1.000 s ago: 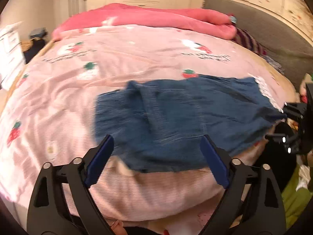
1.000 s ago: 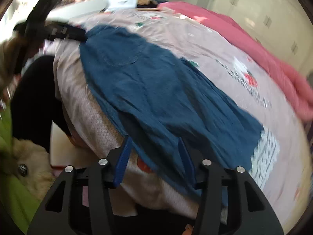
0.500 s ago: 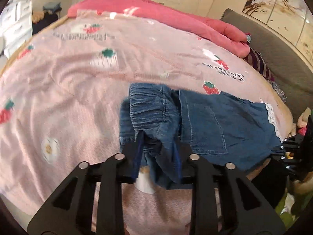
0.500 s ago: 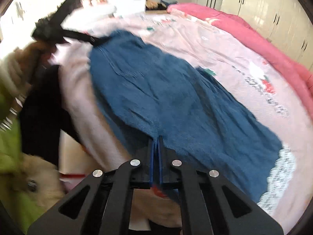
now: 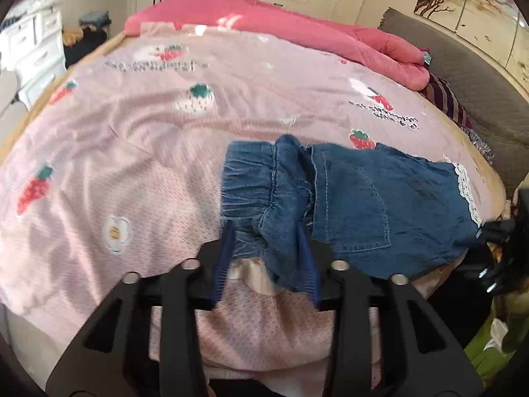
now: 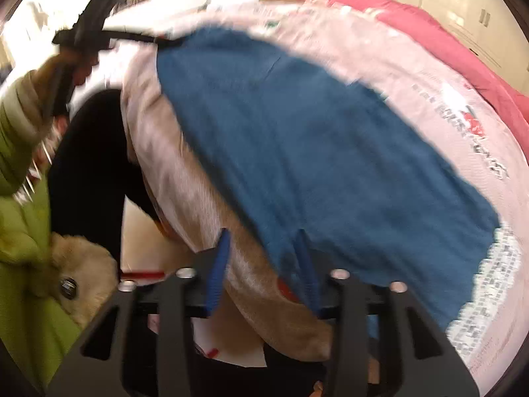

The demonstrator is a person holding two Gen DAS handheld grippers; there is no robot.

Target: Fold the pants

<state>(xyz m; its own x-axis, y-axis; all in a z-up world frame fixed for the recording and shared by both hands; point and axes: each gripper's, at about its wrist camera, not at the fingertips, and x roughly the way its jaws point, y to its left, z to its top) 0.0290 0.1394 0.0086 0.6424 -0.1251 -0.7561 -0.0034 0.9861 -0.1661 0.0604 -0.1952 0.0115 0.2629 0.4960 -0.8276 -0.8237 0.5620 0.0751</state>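
- The pants [image 5: 357,205] are spread along the near edge of the bed [image 5: 139,139], with the waistband end bunched and the lace-trimmed hem [image 5: 464,192] at the far right of the bed edge.
- The left gripper [image 5: 266,254] is parted around a fold of waistband cloth; denim sits between the blue fingers [image 5: 223,258], but they are not pressed onto it, so the cloth is judged to be loosely cradled rather than pinched.
- The right gripper [image 6: 261,264] is likewise parted, with the lower edge of the pants [image 6: 314,152] draped over one finger at the bed edge.
- For the step in hand, a firm grip on both layers is needed before lifting; the cloth should be seated deep between the fingers.
- Both ends should be raised together and kept taut, so that the fold lands flat on the bed rather than sliding off the edge.
- Compared with half a second ago, the right gripper, then fully clenched on the fabric edge, is now spread apart.
- The left fingers, then narrow around the waistband, are now wider.
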